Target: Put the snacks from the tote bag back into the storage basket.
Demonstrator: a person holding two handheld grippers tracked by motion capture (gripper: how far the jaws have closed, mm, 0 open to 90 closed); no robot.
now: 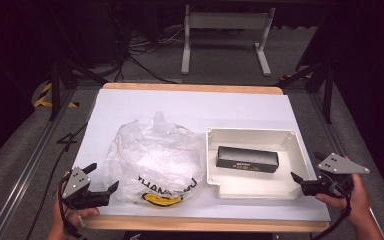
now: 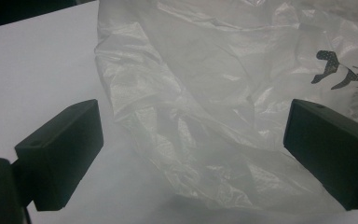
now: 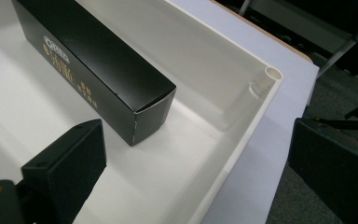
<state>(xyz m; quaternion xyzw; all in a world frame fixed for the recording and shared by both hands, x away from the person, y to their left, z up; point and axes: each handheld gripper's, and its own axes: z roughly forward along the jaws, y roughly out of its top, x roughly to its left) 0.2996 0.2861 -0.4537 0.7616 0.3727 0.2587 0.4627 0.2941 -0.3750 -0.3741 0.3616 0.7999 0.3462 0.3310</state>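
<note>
A long black box [image 1: 247, 159] with gold lettering lies flat in the white tray [image 1: 252, 188], at the desk's three o'clock. The right gripper [image 1: 304, 179] hovers at the tray's right rim, fingers spread wide, empty. The left gripper [image 1: 102, 177] has its fingers spread beside the crumpled plastic bag [image 1: 152, 162].

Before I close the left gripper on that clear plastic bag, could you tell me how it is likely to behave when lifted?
The plastic bag looks thin and crumpled, so it will probably fold and sag rather than hold its shape. Its glossy film may slip between the left gripper pads. It seems light, so a push would likely just drag it.
</note>
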